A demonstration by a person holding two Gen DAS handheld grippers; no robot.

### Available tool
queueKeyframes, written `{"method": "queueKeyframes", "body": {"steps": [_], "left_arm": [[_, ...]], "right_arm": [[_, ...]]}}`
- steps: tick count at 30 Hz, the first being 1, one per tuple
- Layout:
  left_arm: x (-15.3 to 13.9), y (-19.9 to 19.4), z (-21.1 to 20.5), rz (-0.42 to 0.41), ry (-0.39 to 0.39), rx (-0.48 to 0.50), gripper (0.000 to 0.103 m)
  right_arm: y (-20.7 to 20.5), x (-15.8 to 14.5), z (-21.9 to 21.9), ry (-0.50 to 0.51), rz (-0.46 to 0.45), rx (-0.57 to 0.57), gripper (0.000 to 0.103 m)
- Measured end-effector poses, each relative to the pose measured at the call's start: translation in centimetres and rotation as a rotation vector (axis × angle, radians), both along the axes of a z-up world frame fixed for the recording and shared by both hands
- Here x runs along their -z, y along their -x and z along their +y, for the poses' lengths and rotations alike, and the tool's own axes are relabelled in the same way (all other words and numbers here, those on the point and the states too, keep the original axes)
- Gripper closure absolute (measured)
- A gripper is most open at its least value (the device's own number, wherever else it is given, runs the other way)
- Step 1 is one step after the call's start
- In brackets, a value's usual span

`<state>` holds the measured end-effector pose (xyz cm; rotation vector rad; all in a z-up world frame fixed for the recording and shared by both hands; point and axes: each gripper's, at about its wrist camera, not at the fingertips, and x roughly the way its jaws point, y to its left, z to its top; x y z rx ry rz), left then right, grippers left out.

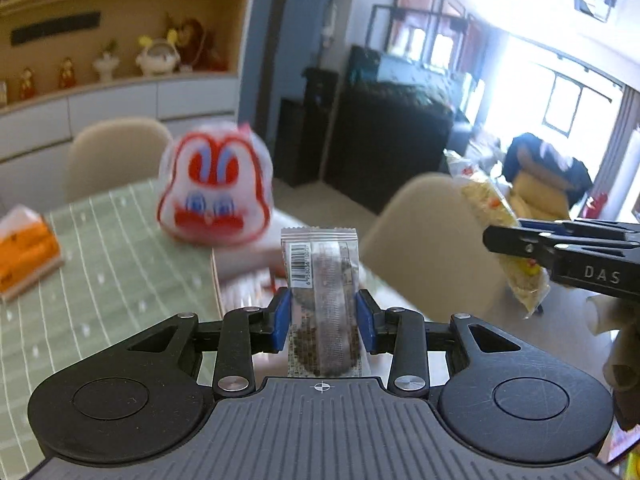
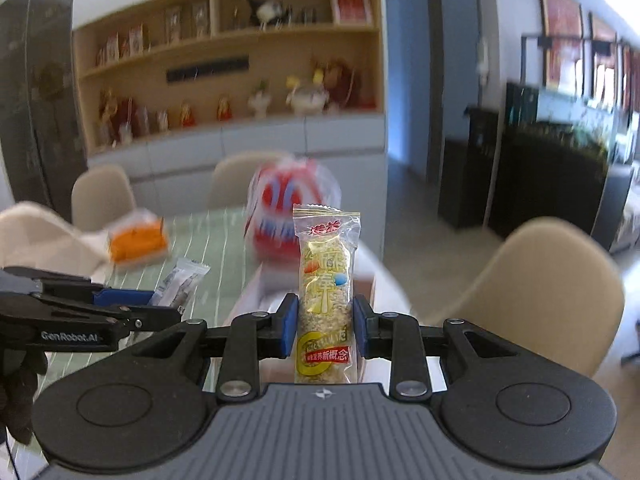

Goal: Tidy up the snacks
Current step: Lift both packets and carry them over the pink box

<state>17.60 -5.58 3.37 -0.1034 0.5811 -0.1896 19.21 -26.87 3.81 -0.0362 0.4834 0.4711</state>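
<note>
Snacks are in mid-transfer, one in each gripper, both lifted above the green checked surface (image 1: 100, 264). The left gripper (image 1: 323, 316) has its jaws closed on a silver foil packet with a barcode and dark filling (image 1: 322, 280), held upright. The right gripper (image 2: 325, 326) has its jaws clamped on a clear yellow-printed cereal bar wrapper (image 2: 326, 292), also upright. Neither snack looks sorted yet, so I judge the task to be partway, with both still to be set down.

Just ahead lies a shallow pale cardboard box (image 2: 256, 292), open at the top; its contents are too blurred to tell. Behind it stands a red-and-white cartoon-face bag (image 1: 216, 192), and an orange-and-white tissue pack (image 1: 26, 252) lies well apart.
</note>
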Motion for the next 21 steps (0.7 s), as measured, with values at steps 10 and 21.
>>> {"method": "queueKeyframes", "body": {"steps": [10, 21], "left_arm": [[0.8, -5.0, -2.2, 0.03, 0.008, 0.001, 0.063], [12.3, -14.6, 1.6, 0.239, 0.223, -0.043, 0.061]], "right_arm": [[-5.8, -0.4, 0.2, 0.014, 0.01, -0.048, 0.074], [-14.6, 9.4, 3.8, -0.045, 0.292, -0.131, 0.074]]}}
